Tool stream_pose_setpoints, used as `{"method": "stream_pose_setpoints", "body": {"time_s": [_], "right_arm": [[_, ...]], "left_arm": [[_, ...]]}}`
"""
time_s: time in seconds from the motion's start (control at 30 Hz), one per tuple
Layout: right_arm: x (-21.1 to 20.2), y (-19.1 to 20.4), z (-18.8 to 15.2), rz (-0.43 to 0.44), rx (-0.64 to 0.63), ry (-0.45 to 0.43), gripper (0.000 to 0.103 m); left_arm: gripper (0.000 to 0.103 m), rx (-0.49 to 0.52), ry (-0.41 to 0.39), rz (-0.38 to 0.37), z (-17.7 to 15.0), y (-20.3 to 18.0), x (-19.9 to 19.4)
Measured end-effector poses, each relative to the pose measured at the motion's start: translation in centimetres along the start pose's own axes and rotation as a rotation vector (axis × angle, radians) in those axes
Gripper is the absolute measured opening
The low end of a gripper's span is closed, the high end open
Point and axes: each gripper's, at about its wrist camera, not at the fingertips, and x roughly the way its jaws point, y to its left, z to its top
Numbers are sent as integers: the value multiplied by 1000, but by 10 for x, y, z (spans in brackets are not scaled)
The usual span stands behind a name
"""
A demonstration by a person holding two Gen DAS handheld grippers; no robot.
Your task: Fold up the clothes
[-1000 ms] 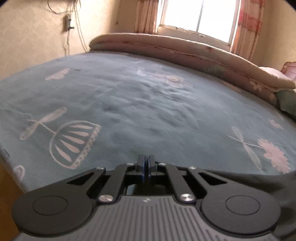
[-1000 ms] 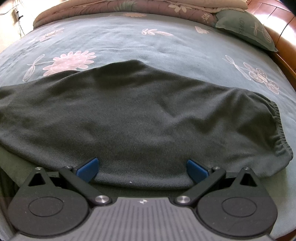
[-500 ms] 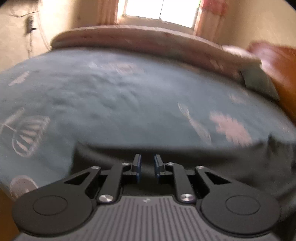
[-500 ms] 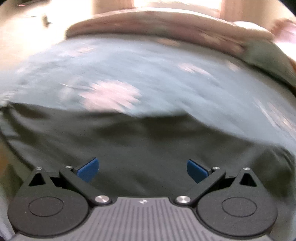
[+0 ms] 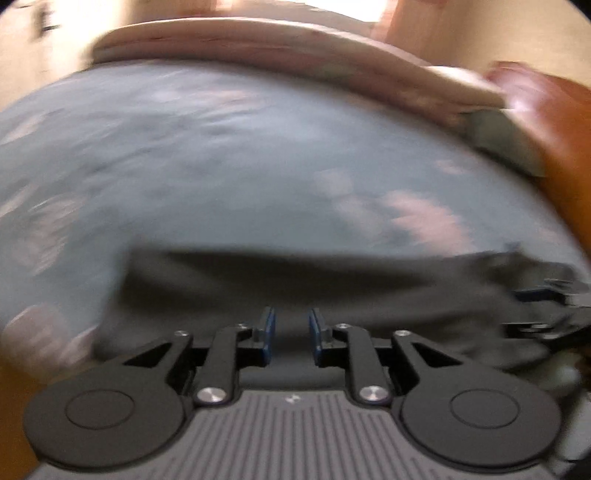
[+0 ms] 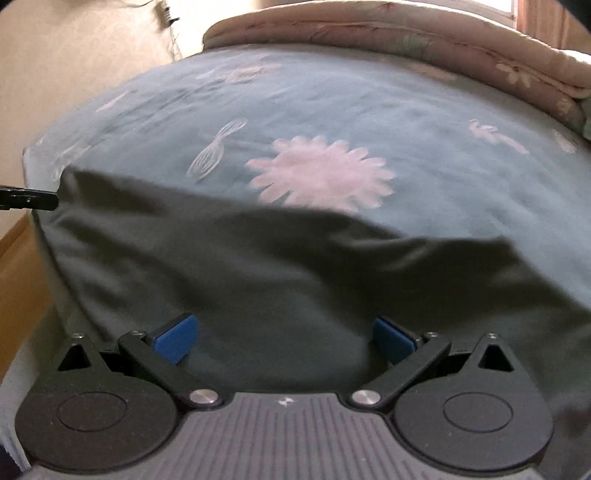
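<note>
While the left wrist view is blurred, both views show a wide bed covered with a grey-blue bedspread with pale pink flower prints [image 6: 332, 110]. At the far edge of the bed lies a long rolled pink-beige quilt [image 6: 406, 33], and behind it on the left stands a cream wall [image 6: 74, 55]. In the left wrist view a brown wooden headboard [image 5: 554, 122] is seen at the far right, with a dull green pillow [image 5: 506, 140] just beside it.

A dark grey-green soft fabric garment [image 6: 258, 280] lies spread on the near part of the bed, from the left edge across to the right. Its far edge touches the big pink flower print in the right wrist view.

The right gripper [image 6: 283, 341] has its blue-padded jaws wide apart. It is directly above the near part of the garment, and the cloth lies in the gap between the pads, but I cannot tell if the pads touch it. The left gripper [image 5: 289, 334] has its jaws only a little apart, a narrow gap, with nothing clamped between them. It is at the near edge of the garment close to its left end. In the right wrist view, the tip of the left gripper appears at the far left, just beside the left corner of the garment.
</note>
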Motion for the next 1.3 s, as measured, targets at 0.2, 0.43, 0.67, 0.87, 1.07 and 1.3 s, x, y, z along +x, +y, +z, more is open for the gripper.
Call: {"method": "stream_pose_setpoints", "body": {"time_s": [0.2, 0.43, 0.67, 0.87, 1.07, 1.3], "right_arm": [[13, -49, 11, -43, 61, -15, 103], [0, -77, -27, 7, 85, -62, 103], [-1, -69, -32, -27, 28, -89, 103], [-1, -68, -33, -32, 23, -100, 103], [-14, -66, -19, -14, 55, -137, 103], [19, -68, 15, 83, -40, -105, 103]], "left_arm": [[29, 153, 19, -255, 44, -89, 61], [27, 302, 65, -379, 67, -159, 127], [27, 227, 218, -510, 63, -180, 176], [5, 117, 209, -446, 62, -170, 194], [19, 121, 223, -453, 60, -171, 196], [18, 33, 175, -398, 70, -141, 178]]}}
